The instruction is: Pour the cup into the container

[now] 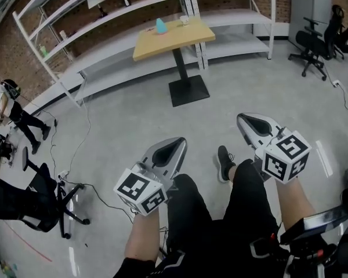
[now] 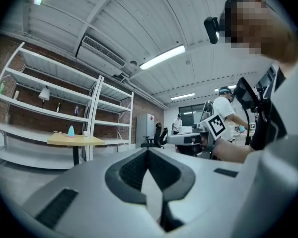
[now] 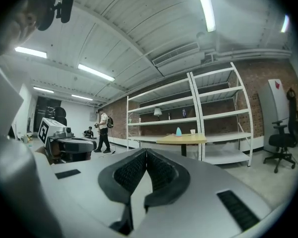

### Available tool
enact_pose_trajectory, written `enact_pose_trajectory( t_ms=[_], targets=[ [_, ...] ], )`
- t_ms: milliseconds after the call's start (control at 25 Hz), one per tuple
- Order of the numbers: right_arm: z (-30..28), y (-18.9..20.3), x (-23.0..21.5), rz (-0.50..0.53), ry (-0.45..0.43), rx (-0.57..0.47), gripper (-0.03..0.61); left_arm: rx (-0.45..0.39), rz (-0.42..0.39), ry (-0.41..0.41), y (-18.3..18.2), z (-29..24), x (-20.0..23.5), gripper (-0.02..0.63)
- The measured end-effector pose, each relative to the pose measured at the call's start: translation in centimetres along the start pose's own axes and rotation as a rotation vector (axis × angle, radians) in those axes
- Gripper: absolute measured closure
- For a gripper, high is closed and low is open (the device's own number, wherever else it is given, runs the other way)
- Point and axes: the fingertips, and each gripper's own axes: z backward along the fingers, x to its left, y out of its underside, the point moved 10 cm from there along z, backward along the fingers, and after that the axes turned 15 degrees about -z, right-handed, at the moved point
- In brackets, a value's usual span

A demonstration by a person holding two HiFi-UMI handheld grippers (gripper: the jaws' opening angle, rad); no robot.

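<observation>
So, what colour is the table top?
Pale yellow wood colour; the table top shows best in the head view.

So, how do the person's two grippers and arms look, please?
The left gripper and right gripper are silver-grey, tapered shells with dark ribbed pads. Each carries a white cube with black square markers. The forearms are bare, no sleeves show; the person wears black shorts.

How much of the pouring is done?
Nothing done yet. The cup and a blue thing sit on the table far ahead, untouched. In hand: nothing; the left gripper and right gripper are shut and empty. Still to do: reach the table, grasp the cup, pour.
</observation>
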Motion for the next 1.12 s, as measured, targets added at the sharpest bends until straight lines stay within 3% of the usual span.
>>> enact_pose_trajectory(
  t_ms=[560, 1120],
  targets=[
    [-16.4, -5.9, -13.6, 0.025, -0.015, -0.014, 0.577, -0.024, -0.007, -0.024, 3.8, -16.5, 15.7, 0.612],
    [-39.5, -10.3, -24.5, 0.025, -0.064, 0.009, 0.577, -0.001, 0.005, -0.085, 9.0, -28.8, 36.9, 0.612]
  ],
)
